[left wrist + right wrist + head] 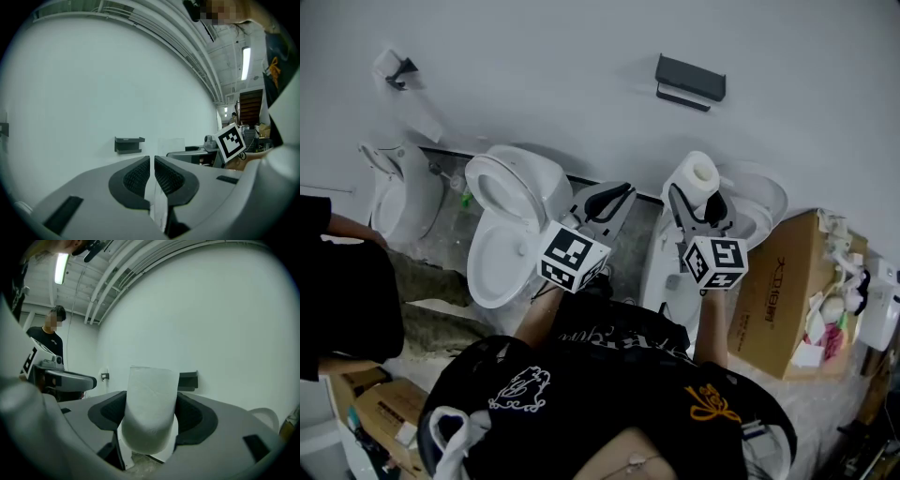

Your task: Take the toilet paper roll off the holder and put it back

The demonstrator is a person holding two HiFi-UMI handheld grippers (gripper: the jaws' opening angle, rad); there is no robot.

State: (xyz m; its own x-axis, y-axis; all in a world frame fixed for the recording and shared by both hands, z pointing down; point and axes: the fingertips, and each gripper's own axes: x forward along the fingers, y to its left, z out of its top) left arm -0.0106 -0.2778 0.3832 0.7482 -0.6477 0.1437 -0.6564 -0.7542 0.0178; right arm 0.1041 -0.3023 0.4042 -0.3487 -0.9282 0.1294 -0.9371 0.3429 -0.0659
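The main risk is losing the toilet paper roll (151, 399) on the way back to the holder (188, 379). The right claw (151, 417) is spread wide and clamped on the roll's soft curved sides, and a good part of the roll juts out past the claw's tips. A bump against the wall or the holder could therefore lever it loose or tilt it between the pads. Squeezing harder would likely crush the paper out of round and make it awkward to seat. In the head view a white toilet (757, 208) sits just beyond and under this claw, so I judge a dropped roll could end up in or beside it. The other hazard is alignment. The holder is a dark bracket on the wall, well ahead of the claw and partly hidden behind the roll in the right gripper view, so the last approach would be made half blind. The roll sits squarely between the right claw's two pads, touching both, with its cardboard core facing up toward the head camera. The left claw (152, 169) has its jaws drawn together to a thin slit with nothing in them. It is off to the side of the right claw and well clear of the roll, so it gives no support if the roll slips.
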